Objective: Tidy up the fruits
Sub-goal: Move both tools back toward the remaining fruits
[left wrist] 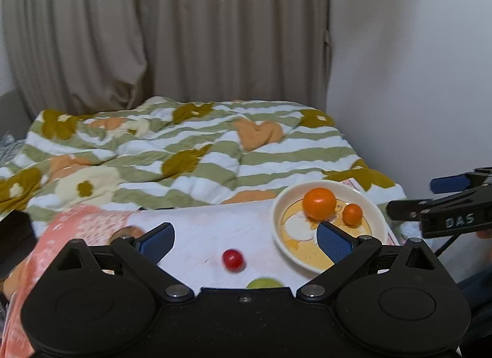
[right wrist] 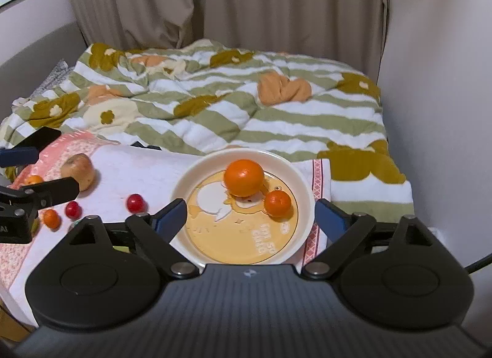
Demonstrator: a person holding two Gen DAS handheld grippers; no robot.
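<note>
Orange fruit, two pieces, sit in the plate (right wrist: 303, 185); both my grippers hang spread and empty.

My right gripper (right wrist: 250, 216) is wide apart over the plate's near rim, gripping nothing, and my left gripper (left wrist: 246, 239) is just as released, left of the plate. The big orange (right wrist: 244, 177) touches the small orange (right wrist: 277, 202) on the plate. Left of the plate, loose on the cloth (right wrist: 147, 170), lie cherry tomatoes (right wrist: 135, 202), a brown fruit (right wrist: 78, 172) and a green fruit (left wrist: 264, 283). My worry: round tomatoes roll, so a careless nudge from a finger could send one off the cloth's edge. The green fruit is mostly hidden behind my left gripper's body, and the tomato nearest it is blurred.
</note>
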